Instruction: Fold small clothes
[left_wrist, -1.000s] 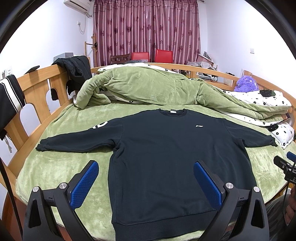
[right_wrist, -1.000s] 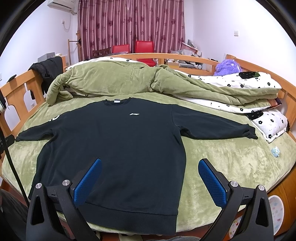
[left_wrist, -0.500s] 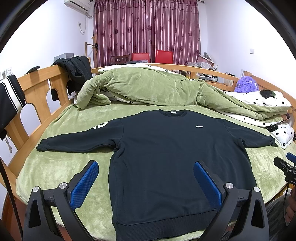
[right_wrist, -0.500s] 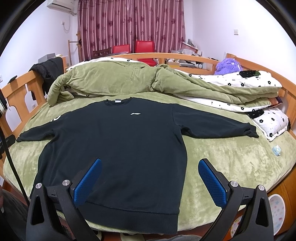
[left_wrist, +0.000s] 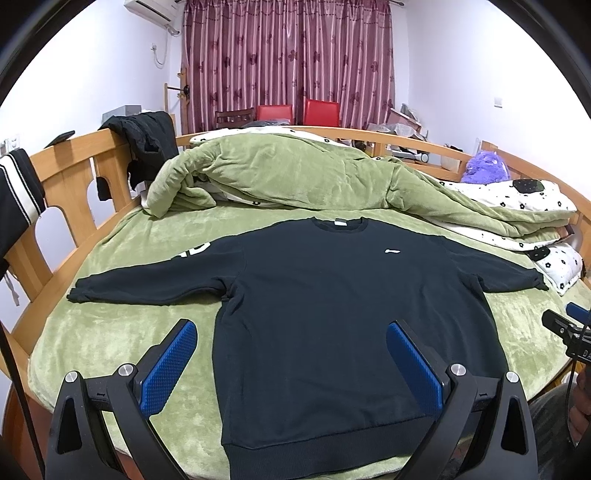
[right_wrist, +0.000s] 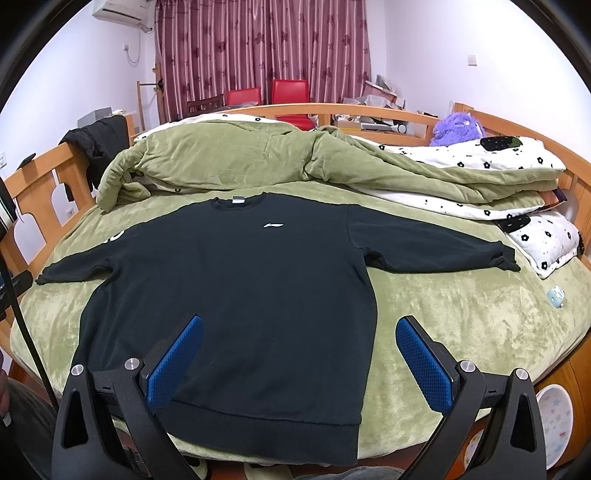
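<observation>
A black long-sleeved sweatshirt (left_wrist: 332, 295) lies flat and face up on the green bed cover, both sleeves spread out, hem toward me; it also shows in the right wrist view (right_wrist: 240, 280). My left gripper (left_wrist: 291, 354) is open and empty, held above the hem end over the shirt's left half. My right gripper (right_wrist: 299, 350) is open and empty, above the shirt's right lower edge. The right gripper's tip (left_wrist: 569, 325) shows at the right edge of the left wrist view.
A bunched green quilt (left_wrist: 295, 177) and a flowered white duvet (right_wrist: 498, 162) lie behind the shirt. A wooden bed rail (left_wrist: 74, 173) with dark clothes hung on it runs along the left. A purple plush toy (right_wrist: 458, 127) and a small blue object (right_wrist: 556, 295) are at right.
The right wrist view has shifted slightly; the shirt sits a little further right in it. The left gripper and the shirt have not moved.
</observation>
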